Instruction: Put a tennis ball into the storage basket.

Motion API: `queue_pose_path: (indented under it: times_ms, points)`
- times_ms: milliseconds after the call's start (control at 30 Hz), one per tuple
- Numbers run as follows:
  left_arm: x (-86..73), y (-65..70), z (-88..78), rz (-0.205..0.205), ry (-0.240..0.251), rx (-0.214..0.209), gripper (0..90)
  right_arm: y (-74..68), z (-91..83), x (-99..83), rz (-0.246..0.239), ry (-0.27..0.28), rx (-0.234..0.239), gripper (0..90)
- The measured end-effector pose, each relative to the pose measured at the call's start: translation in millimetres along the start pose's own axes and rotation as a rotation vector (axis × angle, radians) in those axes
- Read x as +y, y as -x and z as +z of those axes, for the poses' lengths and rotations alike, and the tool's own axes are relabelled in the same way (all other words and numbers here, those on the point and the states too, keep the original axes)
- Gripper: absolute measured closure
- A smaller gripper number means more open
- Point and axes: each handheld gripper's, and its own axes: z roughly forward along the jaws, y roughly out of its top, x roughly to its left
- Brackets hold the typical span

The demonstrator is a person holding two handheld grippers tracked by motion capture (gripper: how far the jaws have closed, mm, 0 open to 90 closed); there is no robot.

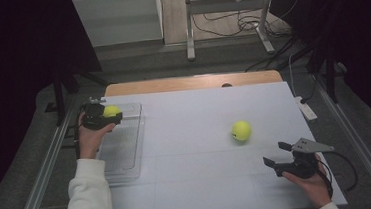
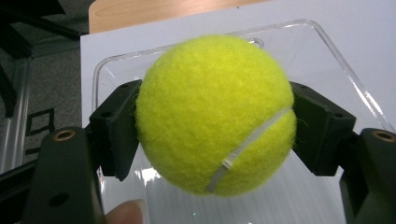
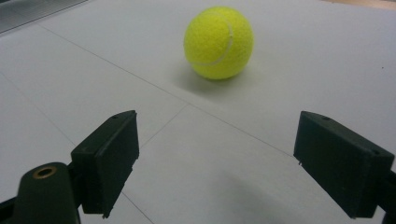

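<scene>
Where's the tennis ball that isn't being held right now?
The loose tennis ball lies on the white table, right of centre in the high view, just ahead of the open right gripper.

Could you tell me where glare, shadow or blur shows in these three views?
High view: dark surroundings, table evenly lit. Left gripper view: held ball sharp, white glare on the clear tray beneath. Right gripper view: free ball casts a soft shadow; near jaws slightly soft.
</scene>
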Motion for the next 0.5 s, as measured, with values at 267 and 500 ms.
queue_pose_path:
  times_ms: [267,500]
  points:
    - [-1.6,5.2,8.8,0.036,-0.043,0.013,26.7,0.0,-0.6,0.1,-0.001,0.006,-0.001,14.5]
    - [-4.3,4.3,13.9,0.038,-0.068,0.017,26.6,-0.3,-0.5,0.2,-0.002,0.002,-0.001,14.5]
